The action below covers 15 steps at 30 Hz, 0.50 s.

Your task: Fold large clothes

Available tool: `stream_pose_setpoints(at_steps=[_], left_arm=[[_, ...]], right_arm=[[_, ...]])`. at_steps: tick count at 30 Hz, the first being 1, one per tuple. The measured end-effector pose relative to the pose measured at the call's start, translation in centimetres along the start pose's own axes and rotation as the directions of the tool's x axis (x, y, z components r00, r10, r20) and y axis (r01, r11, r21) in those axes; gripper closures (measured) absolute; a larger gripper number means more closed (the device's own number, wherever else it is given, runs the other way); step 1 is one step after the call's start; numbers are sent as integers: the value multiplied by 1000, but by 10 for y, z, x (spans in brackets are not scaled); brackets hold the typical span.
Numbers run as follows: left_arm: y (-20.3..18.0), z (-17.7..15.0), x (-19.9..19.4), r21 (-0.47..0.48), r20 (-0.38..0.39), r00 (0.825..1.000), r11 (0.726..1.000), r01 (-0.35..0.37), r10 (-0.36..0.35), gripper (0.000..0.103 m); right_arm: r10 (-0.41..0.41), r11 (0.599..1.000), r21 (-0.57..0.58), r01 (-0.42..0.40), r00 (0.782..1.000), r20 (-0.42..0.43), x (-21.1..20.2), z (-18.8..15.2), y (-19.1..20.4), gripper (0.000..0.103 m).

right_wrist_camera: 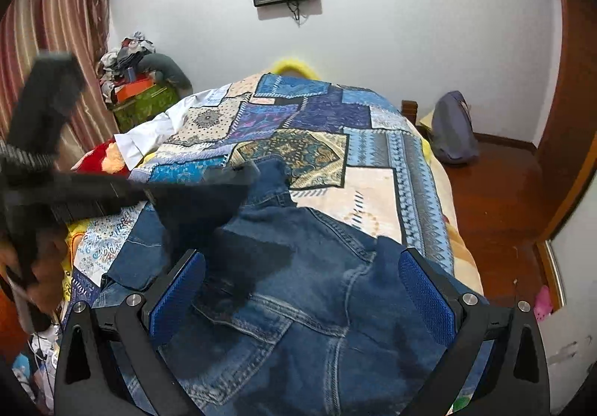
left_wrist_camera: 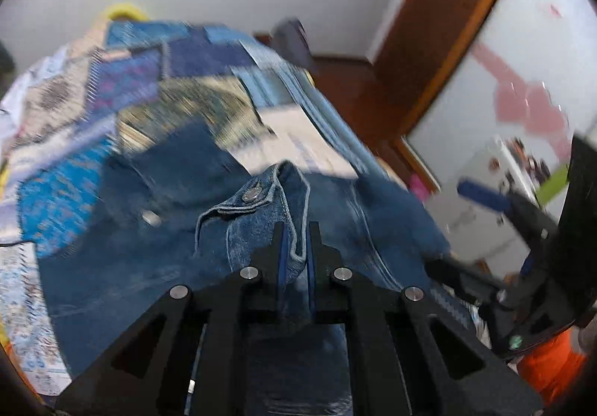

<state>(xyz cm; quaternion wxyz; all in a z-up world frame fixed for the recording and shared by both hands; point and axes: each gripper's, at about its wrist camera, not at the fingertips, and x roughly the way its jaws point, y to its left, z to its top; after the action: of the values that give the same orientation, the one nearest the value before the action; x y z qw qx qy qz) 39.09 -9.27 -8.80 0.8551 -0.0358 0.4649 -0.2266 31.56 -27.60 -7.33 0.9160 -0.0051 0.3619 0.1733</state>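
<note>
Over on the left we've got our left tool (left_wrist_camera: 296,237) pinched nearly closed on a seamed edge of the denim jacket (left_wrist_camera: 261,214), right by a metal snap button (left_wrist_camera: 250,195), with that bit of fabric lifted up between the fingers. The left wrist view is pretty blurry, so details beyond that are hard to make out. The jacket itself is spread over the patchwork quilt (right_wrist_camera: 317,125) on the bed, at the near end, closest to us. Moving right, our right tool (right_wrist_camera: 302,281) sits wide open above the denim, blue pads (right_wrist_camera: 425,289) well apart and gripping nothing. Further right there's a grey bag (right_wrist_camera: 453,128) on the wooden floor (right_wrist_camera: 496,199) beside the bed.
</note>
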Motion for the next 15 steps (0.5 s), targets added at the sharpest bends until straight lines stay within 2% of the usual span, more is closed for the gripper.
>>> stream_pose_setpoints(at_steps=[1,3,4,5,9,12,15], left_arm=[[-4,-3,5,2,-22,1000,1000,8,-8,90],[-10,-8,8,1,-53,999,1000,7,-7,67],[-10,-9,5,3,-50,999,1000,-8,8,49],[-11,-13,-3,1,-30,999,1000,-21,21,41],[17,-12,-31,-12,48,989,990,-137,137,36],[56,-14,-50,-30,71,963,966,-258,259,32],[99,-28,-63,-47,54,932,933,-357,359,32]], right_arm=[[3,1000,3,-3,1000,-8,1,-1,-2,0],[-4,1000,5,5,999,-38,4,-3,-5,0],[0,1000,13,1,999,-46,7,-3,-6,0],[10,1000,24,-8,998,-59,10,-3,-6,0],[86,993,87,-77,991,-106,31,-2,-8,0],[154,981,146,-130,974,-166,56,-3,-7,0],[192,971,189,-147,950,-245,88,-7,-4,0]])
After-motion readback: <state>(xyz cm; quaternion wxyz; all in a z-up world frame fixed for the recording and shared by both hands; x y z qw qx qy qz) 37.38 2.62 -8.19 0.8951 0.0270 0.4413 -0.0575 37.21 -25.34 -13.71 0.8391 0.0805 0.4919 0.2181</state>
